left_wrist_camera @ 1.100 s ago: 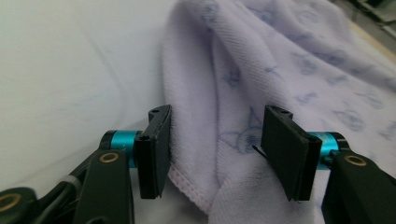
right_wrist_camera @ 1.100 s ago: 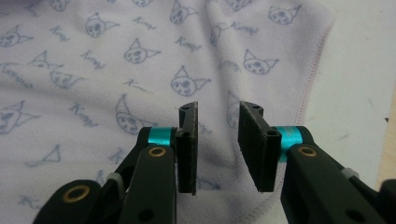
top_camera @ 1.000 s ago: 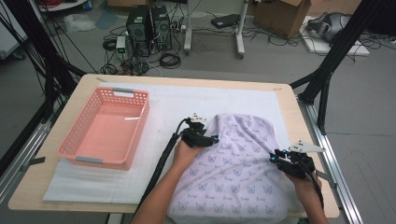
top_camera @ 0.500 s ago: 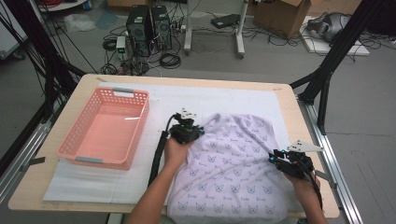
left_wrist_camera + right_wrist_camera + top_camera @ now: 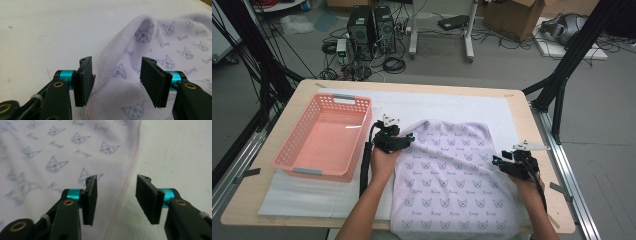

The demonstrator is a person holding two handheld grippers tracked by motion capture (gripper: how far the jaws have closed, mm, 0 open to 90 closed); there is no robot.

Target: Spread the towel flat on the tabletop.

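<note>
Your table (image 5: pixel 272 210) carries a white mat (image 5: pixel 452 102) across most of its top, and the biggest thing on that mat is the lilac towel (image 5: pixel 452 185), printed with small cat faces, spread flat from between your two grippers down to the near edge of the table. Beyond your left fingers, on their outer side, a pink basket (image 5: pixel 302 142) stands on the mat, well apart from the towel.

Your left gripper (image 5: pixel 408 140) sits at the towel's far left corner. In the left gripper view the left gripper (image 5: pixel 116 76) has its jaws standing well apart, having just been opening, and the corner of the towel (image 5: pixel 140 82) bulges up in a soft hump between them. The left pad lies right at the hemmed edge of the cloth; whether it touches, you cannot tell. The other pad stands clear of the hump, so nothing is pinched. Past the fingertips the hump rises to a rounded fold, and to the left of the fingers lies bare white mat (image 5: pixel 37 32).

Your right gripper (image 5: pixel 498 162) is at the towel's right edge. In the right gripper view the right gripper (image 5: pixel 116 195) also has its jaws parted, having just been opening. The towel's hemmed edge (image 5: pixel 128 176) runs flat between the pads, cloth under the left pad, white mat (image 5: pixel 180 152) under the right one. Neither pad presses on it.
</note>
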